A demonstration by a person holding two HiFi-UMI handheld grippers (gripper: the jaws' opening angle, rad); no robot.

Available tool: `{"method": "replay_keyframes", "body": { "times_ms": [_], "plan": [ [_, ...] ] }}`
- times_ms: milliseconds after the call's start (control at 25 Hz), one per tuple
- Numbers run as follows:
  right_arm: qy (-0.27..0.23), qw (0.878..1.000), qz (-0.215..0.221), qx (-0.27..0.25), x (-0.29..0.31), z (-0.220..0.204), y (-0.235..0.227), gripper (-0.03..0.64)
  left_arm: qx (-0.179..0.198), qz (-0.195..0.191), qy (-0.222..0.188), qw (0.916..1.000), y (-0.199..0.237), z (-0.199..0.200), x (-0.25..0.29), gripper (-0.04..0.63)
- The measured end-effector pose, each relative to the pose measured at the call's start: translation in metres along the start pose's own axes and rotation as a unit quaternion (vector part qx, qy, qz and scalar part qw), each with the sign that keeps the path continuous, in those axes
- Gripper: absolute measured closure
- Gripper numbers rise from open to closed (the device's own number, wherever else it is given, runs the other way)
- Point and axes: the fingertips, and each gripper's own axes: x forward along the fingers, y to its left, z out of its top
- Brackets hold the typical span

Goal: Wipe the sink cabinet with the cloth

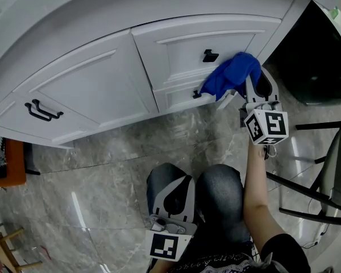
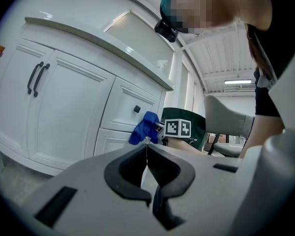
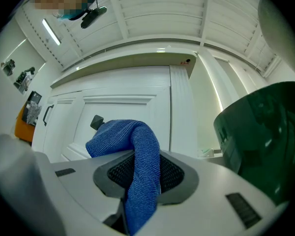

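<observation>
Left tool (image 2: 146, 154): jaws together, nothing between; low by knees, well apart from cabinet (image 1: 102, 90).
Right tool (image 1: 254, 91): clamped on cloth (image 1: 230, 75). Cloth's long axis runs forward from jaws; bunched end points left, at drawer front beside knob (image 1: 209, 56).

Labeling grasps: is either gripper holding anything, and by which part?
Right gripper shut on the blue cloth, pinching a folded strip; the rest bunches beyond the jaws. Left gripper shut, empty.
</observation>
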Motion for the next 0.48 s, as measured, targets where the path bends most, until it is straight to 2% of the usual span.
{"method": "replay_keyframes", "body": {
  "times_ms": [360, 480],
  "plan": [
    [0.004, 1.0, -0.024, 0.012, -0.007, -0.005, -0.015, 0.502, 0.002, 0.012, -0.002, 0.9999, 0.007, 0.001, -0.003, 0.591],
    [0.007, 0.998, -0.049, 0.026, -0.011, -0.009, -0.032, 0.502, 0.004, 0.011, -0.003, 0.9999, 0.006, 0.001, -0.004, 0.591]
  ]
}}
